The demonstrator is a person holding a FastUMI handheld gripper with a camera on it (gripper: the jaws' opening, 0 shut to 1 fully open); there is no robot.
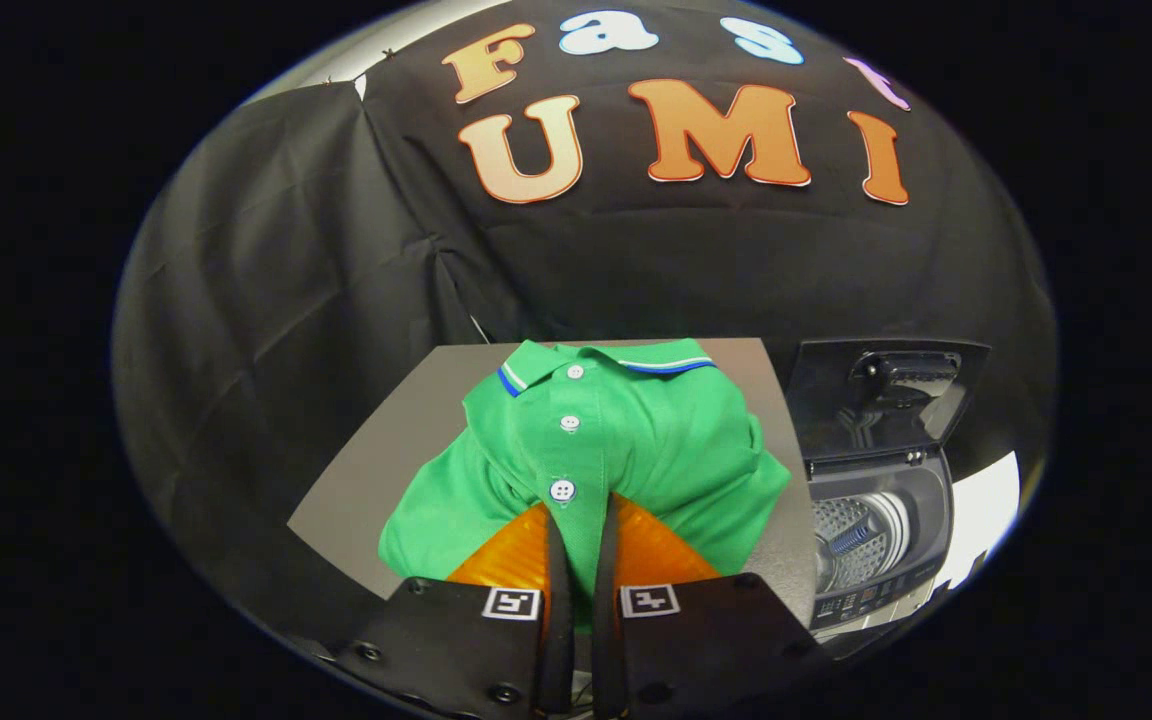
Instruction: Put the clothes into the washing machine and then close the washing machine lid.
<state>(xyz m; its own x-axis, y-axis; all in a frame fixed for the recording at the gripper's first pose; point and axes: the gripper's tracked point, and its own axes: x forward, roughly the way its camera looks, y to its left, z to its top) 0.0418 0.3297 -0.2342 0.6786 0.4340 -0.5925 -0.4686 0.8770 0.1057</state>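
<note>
Black cloth drapes the booth behind a grey counter [376,450], where a green polo shirt [656,440] lies heaped near the middle, its front facing up. Its long axis runs from the claw straight away toward the back wall, collar at the far end. The collar, trimmed with a blue stripe, reaches almost to the counter's rear edge. A buttoned placket with three white buttons [563,490] runs down the centre line toward the fingers. The claw [581,520] is drawn nearly together, its two fingers pinching a narrow fold of the shirt's fabric just below the lowest button, with cloth showing in the slim gap between them. The shirt's body bulges out to either side of the fingers and covers most of the counter's near half. Bare grey surface lies open to the left of the shirt, out to the slanting left edge; on the right the fabric comes close to the counter's right edge. Just beyond that edge sits the washing machine [881,560], a small top-loader, its dark lid [881,400] standing upright and open at the back. The perforated metal drum [851,545] is exposed beneath it, and a control panel lines the machine's near rim.
</note>
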